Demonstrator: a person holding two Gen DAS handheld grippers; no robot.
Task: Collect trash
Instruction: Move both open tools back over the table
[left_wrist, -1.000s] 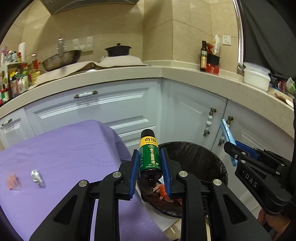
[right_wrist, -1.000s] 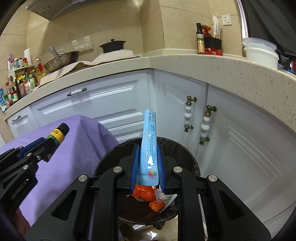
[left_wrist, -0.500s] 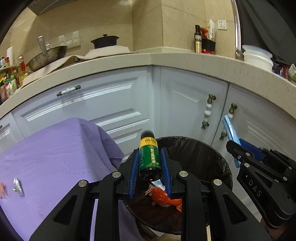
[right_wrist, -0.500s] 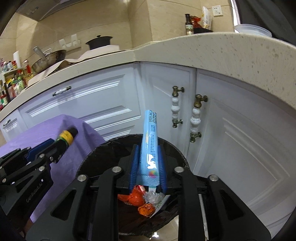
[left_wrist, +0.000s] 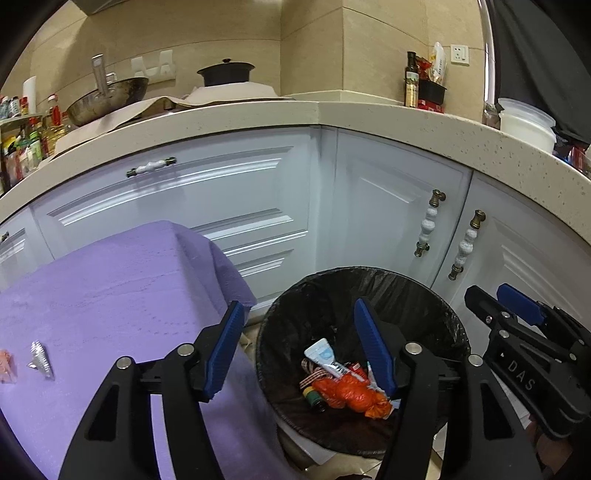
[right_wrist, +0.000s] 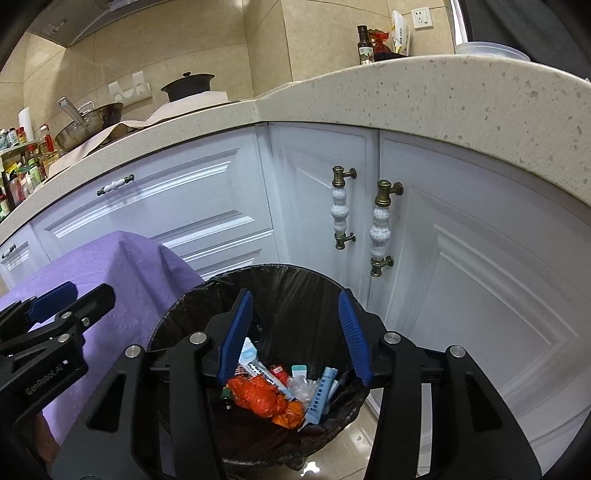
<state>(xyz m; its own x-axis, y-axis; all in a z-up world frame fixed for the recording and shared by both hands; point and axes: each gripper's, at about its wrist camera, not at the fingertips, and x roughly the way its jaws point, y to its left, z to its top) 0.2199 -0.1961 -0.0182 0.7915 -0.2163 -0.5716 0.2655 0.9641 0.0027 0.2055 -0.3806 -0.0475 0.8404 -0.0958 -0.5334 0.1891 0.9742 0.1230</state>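
The bin with a black liner (left_wrist: 369, 291) (right_wrist: 288, 284) stands on the floor by the white cupboards. Both grippers hang over it. My left gripper (left_wrist: 299, 304) has its jaws opening, with nothing between them. The dark bottle with the green and yellow label (left_wrist: 314, 396) lies at the bottom beside an orange bag (left_wrist: 351, 395). The jaws of my right gripper (right_wrist: 295, 295) are opening too, with nothing between them. The long blue packet (right_wrist: 320, 393) lies in the bin next to the orange bag (right_wrist: 260, 397). Each gripper shows at the edge of the other's view: right gripper (left_wrist: 487, 295), left gripper (right_wrist: 88, 295).
A table under a purple cloth (left_wrist: 110, 295) stands left of the bin, with a crumpled foil piece (left_wrist: 40, 355) and an orange scrap (left_wrist: 5, 365) on it. White cupboard doors with knobbed handles (right_wrist: 382, 229) close off the back. A beige worktop (left_wrist: 406, 118) overhangs above.
Both grippers opened over the bin. The bottle dropped from the left one and the blue packet from the right one; both now lie in the bin.
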